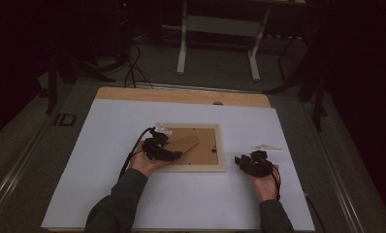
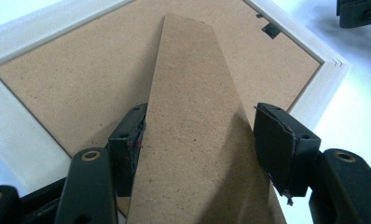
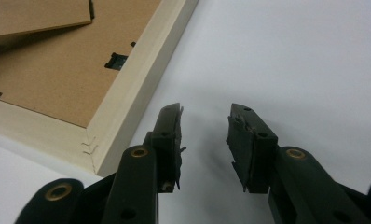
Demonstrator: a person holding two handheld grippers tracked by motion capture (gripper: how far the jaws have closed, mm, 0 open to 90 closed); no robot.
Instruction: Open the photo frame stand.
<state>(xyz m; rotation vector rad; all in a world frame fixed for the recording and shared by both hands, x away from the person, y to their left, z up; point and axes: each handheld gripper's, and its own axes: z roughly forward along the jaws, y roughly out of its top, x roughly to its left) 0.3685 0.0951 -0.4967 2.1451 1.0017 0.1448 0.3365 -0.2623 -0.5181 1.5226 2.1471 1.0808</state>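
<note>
So, there's a picture frame (image 1: 190,145) lying face down on the white sheet (image 1: 108,194) that covers the table, brown backing board up, pale wooden border all round. The left gripper (image 1: 177,154) sits over the frame's near-left corner and points across the back. In the left gripper view its two black jaws stand either side of the stand flap (image 2: 197,130), that long cardboard leg on the back of the frame. The flap is lifted off the backing and runs straight away from the gripper between the jaws. The jaw on the left of that view looks like it's touching the flap's edge, while the other one stands a bit clear of it, so honestly I can't tell whether it's actually pinching the flap or just straddling it.

The right gripper (image 1: 240,162) is off to the frame's right, down low over the bare white sheet, just beside the frame's near-right corner. In the right gripper view its jaws are roughly half open with nothing between them, and the frame's corner joint (image 3: 90,145) sits just left of the left jaw. A small black turn clip (image 3: 116,60) shows on the backing beyond that.

No brand, label or writing readable anywhere on the frame or the backing. There's a small clear plastic piece (image 1: 267,147) on the sheet just past the right gripper.
</note>
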